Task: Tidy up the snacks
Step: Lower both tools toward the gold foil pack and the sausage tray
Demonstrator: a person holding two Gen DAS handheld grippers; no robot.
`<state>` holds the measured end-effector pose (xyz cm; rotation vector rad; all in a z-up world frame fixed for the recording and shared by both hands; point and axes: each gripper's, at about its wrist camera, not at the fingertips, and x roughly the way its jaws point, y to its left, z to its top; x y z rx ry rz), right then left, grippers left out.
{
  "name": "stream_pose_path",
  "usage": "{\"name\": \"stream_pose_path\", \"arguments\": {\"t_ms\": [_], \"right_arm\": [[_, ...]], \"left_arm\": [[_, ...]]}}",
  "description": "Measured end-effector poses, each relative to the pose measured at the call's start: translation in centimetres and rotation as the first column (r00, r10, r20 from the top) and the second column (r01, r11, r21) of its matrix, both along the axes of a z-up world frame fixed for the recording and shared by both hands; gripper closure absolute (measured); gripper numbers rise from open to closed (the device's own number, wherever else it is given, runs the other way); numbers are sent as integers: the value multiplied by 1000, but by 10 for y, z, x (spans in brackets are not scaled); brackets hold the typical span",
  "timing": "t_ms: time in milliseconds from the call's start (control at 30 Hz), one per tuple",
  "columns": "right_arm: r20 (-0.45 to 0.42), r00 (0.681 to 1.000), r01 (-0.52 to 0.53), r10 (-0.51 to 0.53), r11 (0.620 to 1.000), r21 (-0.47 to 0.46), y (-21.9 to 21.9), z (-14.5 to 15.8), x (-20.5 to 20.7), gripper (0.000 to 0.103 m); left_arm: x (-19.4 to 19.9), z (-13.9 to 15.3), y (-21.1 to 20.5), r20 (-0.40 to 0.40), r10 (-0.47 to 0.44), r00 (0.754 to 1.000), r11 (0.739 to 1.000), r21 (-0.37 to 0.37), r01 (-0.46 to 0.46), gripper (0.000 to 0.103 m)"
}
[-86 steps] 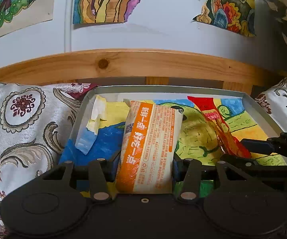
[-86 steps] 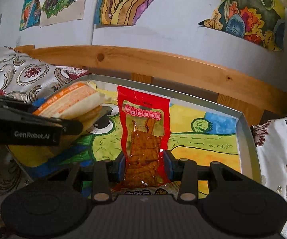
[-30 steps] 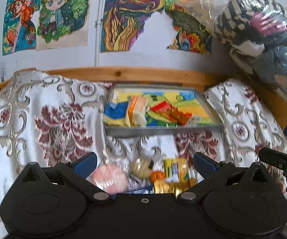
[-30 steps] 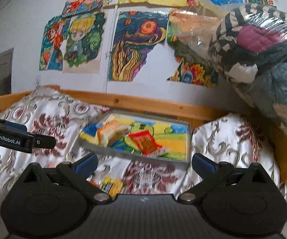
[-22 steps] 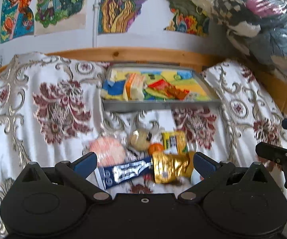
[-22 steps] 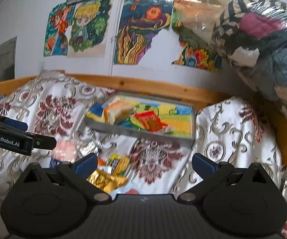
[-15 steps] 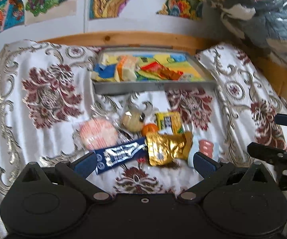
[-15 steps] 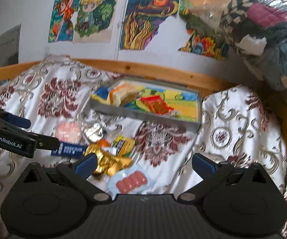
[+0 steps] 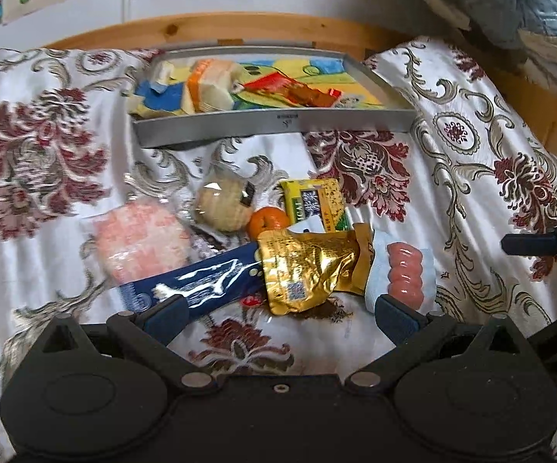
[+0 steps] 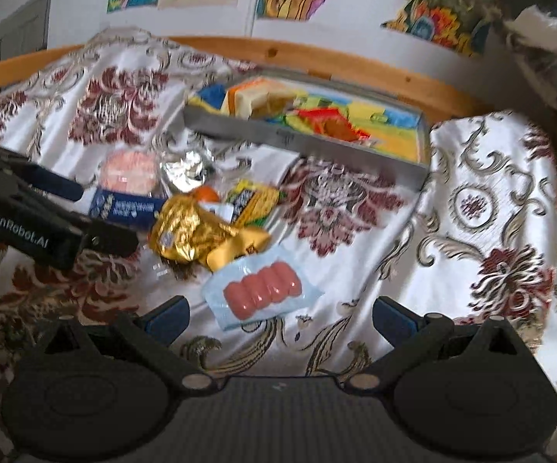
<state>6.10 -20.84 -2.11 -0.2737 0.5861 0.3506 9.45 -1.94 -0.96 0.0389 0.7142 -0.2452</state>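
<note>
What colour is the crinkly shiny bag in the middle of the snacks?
Gold: the crinkly bag shows best in the left wrist view.

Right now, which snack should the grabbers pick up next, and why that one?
Probably the sausage pack. It lies flat on the bedspread, apart from the heap of other snacks, just ahead of the right gripper, whose jaws are wide open and empty. Lowering that gripper over it seems the easiest move; then it can join the snacks already in the tray.
</note>
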Motion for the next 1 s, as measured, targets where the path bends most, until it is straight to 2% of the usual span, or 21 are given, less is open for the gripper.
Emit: {"name": "stream_pose_path", "arguments": {"t_ms": [267,433,567,633,767,1000], "right_arm": [[-50,995,-86,84,995,-52,12,-19,31,0],[-75,986,-153,147,984,-87,18,-28,57,0],[-103,976,-199,191,977,-73,18,-32,73,1],[-138,970,-204,198,979,-31,13,-34,80,1],[-150,968,-201,200,980,11,5,-32,80,9],[-140,976,-173,166,984,-41,-9,-21,54,14]], "left_arm": [[31,-17,-8,-22,-67,998,998,-24,66,1],[40,-20,-10,-8,-88,996,996,-32,88,1],[42,-22,-14,3,-110,994,994,-27,110,1],[41,-22,-15,7,-123,992,992,-20,123,1],[39,-22,-16,-1,-145,989,989,-28,145,1],[40,-26,-17,-48,-176,983,980,-105,170,6]]}}
